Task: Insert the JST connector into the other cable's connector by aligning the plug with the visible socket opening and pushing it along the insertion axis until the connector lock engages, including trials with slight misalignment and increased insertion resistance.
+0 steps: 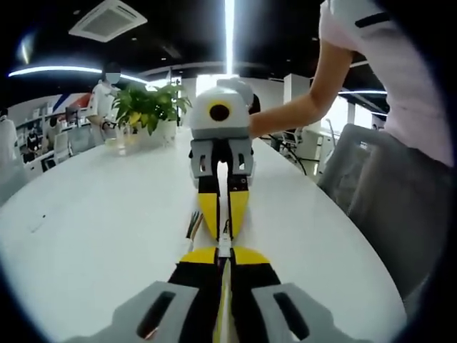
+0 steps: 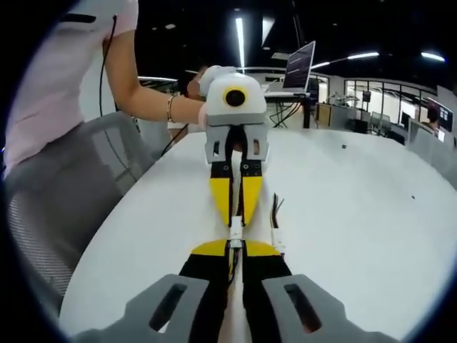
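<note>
My two grippers meet tip to tip over the white table [image 1: 93, 214]. In the left gripper view, my left gripper [image 1: 225, 254] rises from below, shut on a small white JST connector [image 1: 225, 246]. The right gripper [image 1: 224, 227] faces it from above with its yellow jaws closed. In the right gripper view, my right gripper [image 2: 235, 251] is shut on the white connector [image 2: 235, 231], and the left gripper [image 2: 235, 219] points down at it. The two connector halves touch or sit mated between the tips; I cannot tell which. Thin wires run back between the jaws.
A loose cable with coloured wires [image 2: 275, 214] and a white plug end lies on the table beside the grippers, also as wires [image 1: 193, 224]. A potted plant [image 1: 151, 107] stands at the far end. A person [image 1: 400, 93] and a grey chair [image 1: 357, 164] are alongside. A monitor [image 2: 298, 68] stands further off.
</note>
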Available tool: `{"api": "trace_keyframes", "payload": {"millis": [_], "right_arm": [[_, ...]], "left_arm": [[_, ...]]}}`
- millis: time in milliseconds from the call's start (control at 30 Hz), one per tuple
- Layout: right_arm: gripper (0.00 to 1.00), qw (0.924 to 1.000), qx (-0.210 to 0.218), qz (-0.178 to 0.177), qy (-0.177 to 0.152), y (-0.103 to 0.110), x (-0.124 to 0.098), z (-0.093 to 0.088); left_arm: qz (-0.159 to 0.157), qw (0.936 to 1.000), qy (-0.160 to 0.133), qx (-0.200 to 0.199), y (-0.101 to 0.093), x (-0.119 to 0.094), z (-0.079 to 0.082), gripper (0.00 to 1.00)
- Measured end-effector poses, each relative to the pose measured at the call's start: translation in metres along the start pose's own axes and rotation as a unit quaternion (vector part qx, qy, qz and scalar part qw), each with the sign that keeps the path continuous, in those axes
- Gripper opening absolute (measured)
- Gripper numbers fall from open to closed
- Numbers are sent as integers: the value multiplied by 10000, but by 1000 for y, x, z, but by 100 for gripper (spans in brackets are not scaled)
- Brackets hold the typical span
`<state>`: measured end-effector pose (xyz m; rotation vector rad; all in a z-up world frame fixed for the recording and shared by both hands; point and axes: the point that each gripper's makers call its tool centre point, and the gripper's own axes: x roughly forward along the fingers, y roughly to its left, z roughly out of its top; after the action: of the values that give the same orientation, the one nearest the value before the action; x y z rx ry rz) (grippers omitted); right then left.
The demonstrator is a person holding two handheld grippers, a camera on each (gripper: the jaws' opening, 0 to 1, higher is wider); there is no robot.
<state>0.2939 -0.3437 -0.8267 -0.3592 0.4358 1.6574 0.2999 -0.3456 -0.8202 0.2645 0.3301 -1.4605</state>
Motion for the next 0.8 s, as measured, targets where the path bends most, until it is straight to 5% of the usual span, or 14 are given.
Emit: {"api": "trace_keyframes", "payload": {"millis": [800], "right_arm": [[1, 9998, 139, -72, -82, -7, -1, -8]], "left_arm": [[87, 9998, -175, -101, -3, 6, 7, 0]]}}
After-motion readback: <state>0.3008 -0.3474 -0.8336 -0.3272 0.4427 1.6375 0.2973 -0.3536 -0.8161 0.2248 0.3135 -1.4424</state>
